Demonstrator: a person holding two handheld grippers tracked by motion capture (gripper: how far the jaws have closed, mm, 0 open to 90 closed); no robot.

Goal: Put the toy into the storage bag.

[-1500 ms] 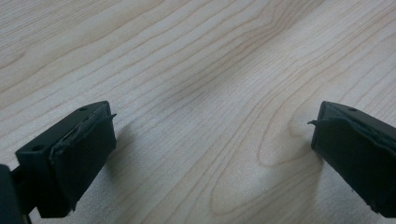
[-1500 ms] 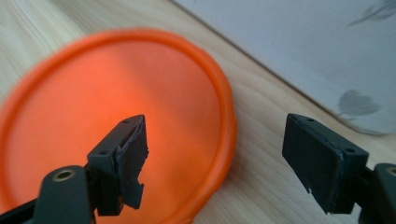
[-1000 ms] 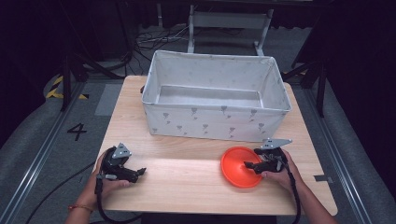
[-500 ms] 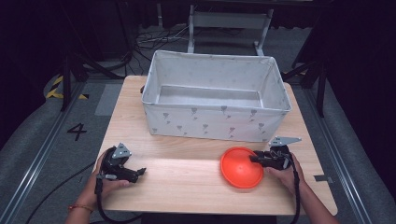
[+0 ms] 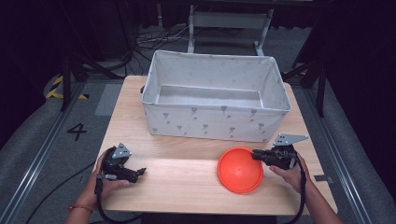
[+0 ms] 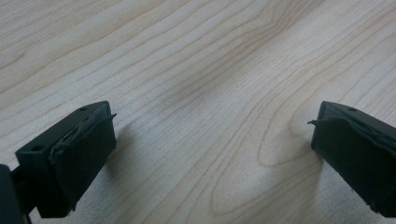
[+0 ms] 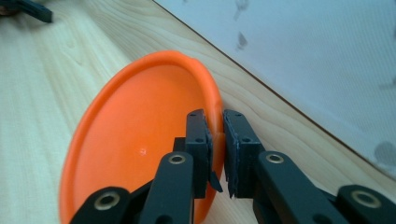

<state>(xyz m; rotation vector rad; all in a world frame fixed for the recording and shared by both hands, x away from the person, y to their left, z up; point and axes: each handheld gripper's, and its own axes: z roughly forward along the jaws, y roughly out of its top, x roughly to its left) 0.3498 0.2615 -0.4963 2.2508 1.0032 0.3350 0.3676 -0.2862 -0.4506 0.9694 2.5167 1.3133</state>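
An orange plate (image 7: pixel 140 140) is pinched at its rim by the right gripper (image 7: pixel 215 135) on the wooden table (image 5: pixel 187 186) near the fabric bin (image 5: pixel 215 116) — the high view hides that pinch. The left gripper (image 6: pixel 210 140) is spread wide — bare wood between.

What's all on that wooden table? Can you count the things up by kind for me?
Orange plate: 1, its rim pinched by the right tool
White fabric bin: 1
Hand-held tools: 2, the left tool open over bare wood
Total: 4 things on or over the table
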